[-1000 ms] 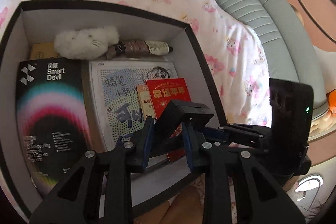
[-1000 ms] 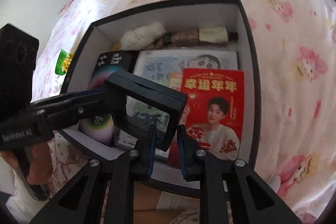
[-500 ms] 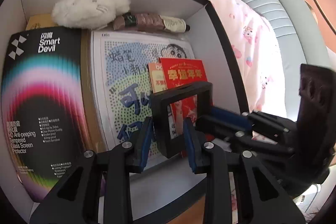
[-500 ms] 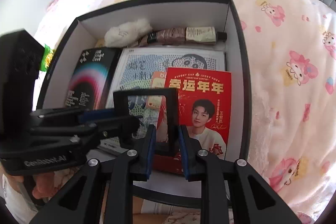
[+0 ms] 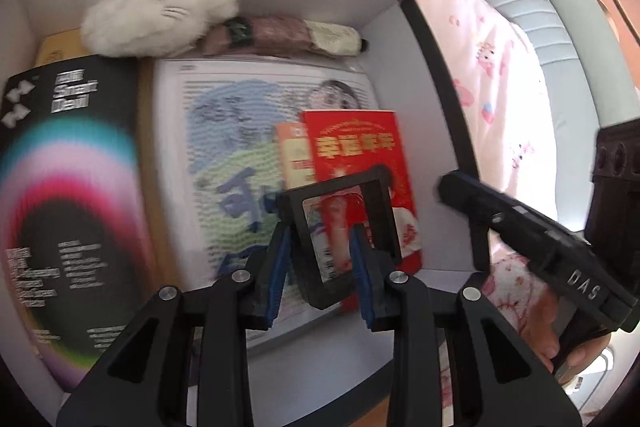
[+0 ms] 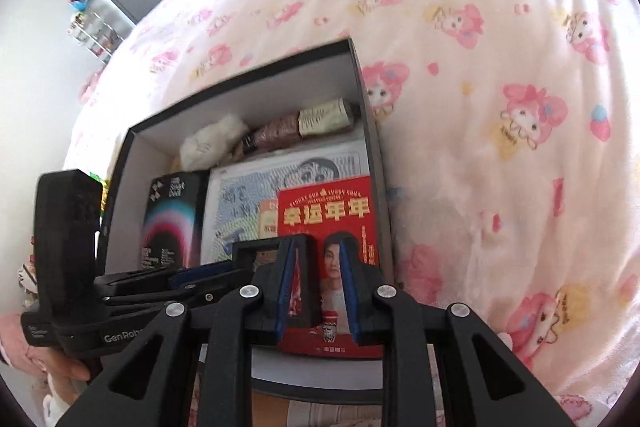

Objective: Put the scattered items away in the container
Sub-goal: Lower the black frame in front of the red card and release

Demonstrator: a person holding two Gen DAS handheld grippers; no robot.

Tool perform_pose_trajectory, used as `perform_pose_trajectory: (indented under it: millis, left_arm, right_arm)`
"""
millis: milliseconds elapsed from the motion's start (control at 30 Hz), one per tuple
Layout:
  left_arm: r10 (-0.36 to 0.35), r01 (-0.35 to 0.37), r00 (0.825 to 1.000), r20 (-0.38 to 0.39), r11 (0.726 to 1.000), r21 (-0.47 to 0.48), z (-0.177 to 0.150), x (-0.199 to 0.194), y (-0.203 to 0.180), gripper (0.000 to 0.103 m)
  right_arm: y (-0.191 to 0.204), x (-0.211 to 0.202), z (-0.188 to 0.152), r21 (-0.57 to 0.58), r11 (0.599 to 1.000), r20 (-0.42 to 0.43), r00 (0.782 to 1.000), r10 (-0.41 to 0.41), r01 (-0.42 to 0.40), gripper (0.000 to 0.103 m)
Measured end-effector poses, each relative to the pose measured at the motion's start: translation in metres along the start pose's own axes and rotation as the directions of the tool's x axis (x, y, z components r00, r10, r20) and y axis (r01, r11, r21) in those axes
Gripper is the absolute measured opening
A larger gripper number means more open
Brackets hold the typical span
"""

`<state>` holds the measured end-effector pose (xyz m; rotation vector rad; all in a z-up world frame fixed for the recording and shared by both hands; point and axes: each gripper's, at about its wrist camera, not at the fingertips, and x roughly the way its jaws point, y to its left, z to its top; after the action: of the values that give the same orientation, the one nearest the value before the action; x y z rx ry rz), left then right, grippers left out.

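A black box (image 5: 416,27) with white inner walls is sitting on a bed covered by a pink cartoon-print blanket (image 5: 492,39).

Starting at the left of the left wrist view, a black package (image 5: 72,187) with a rainbow ring is lying flat inside the box. Above it, against the far wall, a white plush toy (image 5: 160,15) is lying beside a brown and cream tube (image 5: 288,35). In the middle, a white printed sheet (image 5: 228,147) is carrying a small orange box (image 5: 294,155) and a red packet (image 5: 356,147).

At lower centre, the left gripper (image 5: 319,233) is gripping a small black frame (image 5: 334,186) with a clear middle. It is holding the frame tilted over the red packet, inside the box's outline.

At the right, a hand (image 5: 544,327) is holding the right gripper (image 6: 318,247) apart from the frame, over the box's right wall. Its jaws are standing partly open and pressing on nothing.
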<state>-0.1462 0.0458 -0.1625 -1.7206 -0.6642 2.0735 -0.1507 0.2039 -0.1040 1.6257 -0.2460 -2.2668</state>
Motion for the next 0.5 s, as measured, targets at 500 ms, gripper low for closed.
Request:
perform_pose_trajectory:
  millis: [500]
  left_arm:
    - [-0.079, 0.080, 0.996, -0.043, 0.997, 0.017, -0.005, 0.018, -0.018, 0.042]
  right_arm:
    - [-0.010, -0.008, 0.007, 0.046, 0.999, 0.059, 0.998, 0.019, -0.022, 0.020]
